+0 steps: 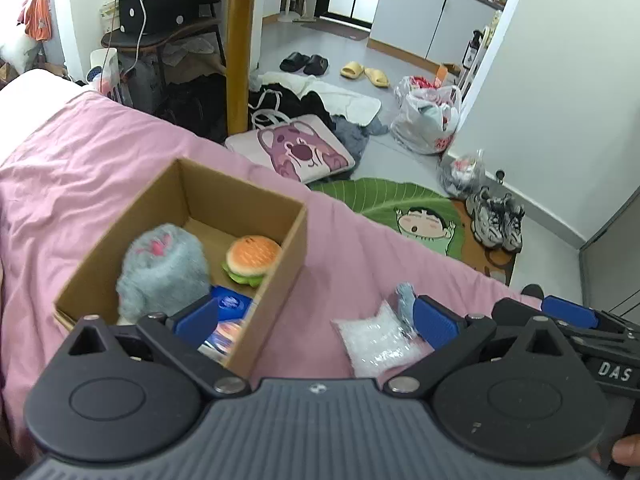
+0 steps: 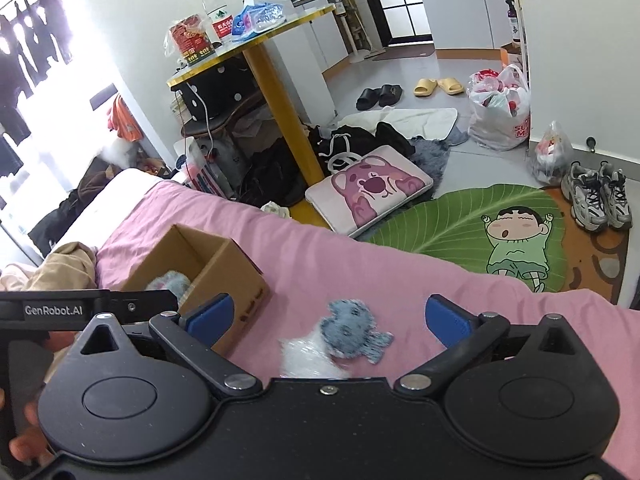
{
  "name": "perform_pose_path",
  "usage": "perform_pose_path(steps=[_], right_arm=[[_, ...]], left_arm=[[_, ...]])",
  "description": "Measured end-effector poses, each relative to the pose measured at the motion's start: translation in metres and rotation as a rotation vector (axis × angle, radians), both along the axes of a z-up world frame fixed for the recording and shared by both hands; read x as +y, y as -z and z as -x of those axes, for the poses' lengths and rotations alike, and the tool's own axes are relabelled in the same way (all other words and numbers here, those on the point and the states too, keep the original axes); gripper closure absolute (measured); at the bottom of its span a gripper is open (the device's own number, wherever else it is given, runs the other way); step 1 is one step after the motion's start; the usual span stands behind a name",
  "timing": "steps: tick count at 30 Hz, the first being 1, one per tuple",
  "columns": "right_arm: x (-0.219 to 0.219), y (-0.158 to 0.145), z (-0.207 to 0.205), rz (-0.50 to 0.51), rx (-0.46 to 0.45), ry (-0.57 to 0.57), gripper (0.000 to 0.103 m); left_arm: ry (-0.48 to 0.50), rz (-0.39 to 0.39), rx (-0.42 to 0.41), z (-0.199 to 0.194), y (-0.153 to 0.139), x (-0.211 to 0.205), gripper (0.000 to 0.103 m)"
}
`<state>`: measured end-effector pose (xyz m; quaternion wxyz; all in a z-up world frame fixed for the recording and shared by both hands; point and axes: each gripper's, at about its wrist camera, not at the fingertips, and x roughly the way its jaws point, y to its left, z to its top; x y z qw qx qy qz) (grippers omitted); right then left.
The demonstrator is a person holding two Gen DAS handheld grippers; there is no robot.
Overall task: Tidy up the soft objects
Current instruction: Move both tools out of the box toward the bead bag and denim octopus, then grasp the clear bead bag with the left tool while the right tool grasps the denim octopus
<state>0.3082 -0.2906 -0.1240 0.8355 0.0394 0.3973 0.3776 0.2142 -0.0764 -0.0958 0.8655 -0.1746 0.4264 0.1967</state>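
Setting: cardboard box (image 1: 256,240) is sitting open on the pink bedspread (image 1: 80,168), with both grippers hovering at its near side.
Box contents: grey fluffy plush (image 1: 162,268) and burger toy (image 1: 252,260) are lying inside, along with a blue item at the near wall, too hidden to name.
Remaining items: blue-grey fuzzy toy (image 2: 354,334) and clear bubble-wrap packet (image 2: 308,354) are lying on the bedspread just beside the box, touching each other and still to be packed.
Step in hand (judged): right gripper (image 2: 326,316) is lining up on the fuzzy toy for a pick.
Doing it well (judged): descending squarely so one finger is passing each side of the toy alone, pinching its thick middle, and avoiding the packet edge tucked under it.
Right fingers (image 2: 442,320): standing wide apart, holding nothing and touching nothing, with the toy lying between them.
Left gripper (image 1: 316,316): jaws spread wide and empty; one finger is hanging over the box's near corner, the other is beside the packet, contact not clear.
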Motion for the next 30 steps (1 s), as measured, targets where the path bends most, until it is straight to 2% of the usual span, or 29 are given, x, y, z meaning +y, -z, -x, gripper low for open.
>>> perform_pose_path(steps=[5,10,14,18,21,26,30], right_arm=[[-0.018,0.019,-0.011,-0.022,-0.011,0.022,0.0],[-0.024,0.033,-0.016,-0.054,-0.031,-0.006,0.002],[-0.019,0.044,-0.016,-0.032,-0.048,-0.063,0.01],[-0.013,0.054,-0.018,-0.001,-0.061,-0.106,0.02],[-0.01,0.06,-0.019,0.006,-0.055,-0.125,0.026],[-0.003,0.072,-0.022,0.025,-0.048,-0.158,0.037],[0.002,0.08,-0.025,0.04,-0.039,-0.178,0.043]], left_arm=[[-0.04,0.006,0.047,-0.009,0.014,-0.013,0.001],[-0.071,0.039,0.049,-0.014,0.025,-0.02,0.001],[-0.088,0.026,0.045,-0.02,0.034,-0.03,0.002],[-0.126,0.047,0.048,-0.025,0.049,-0.035,0.004],[-0.143,0.065,0.04,-0.027,0.059,-0.037,0.011],[-0.181,0.1,0.058,-0.032,0.08,-0.037,0.032],[-0.201,0.119,0.068,-0.035,0.093,-0.034,0.036]])
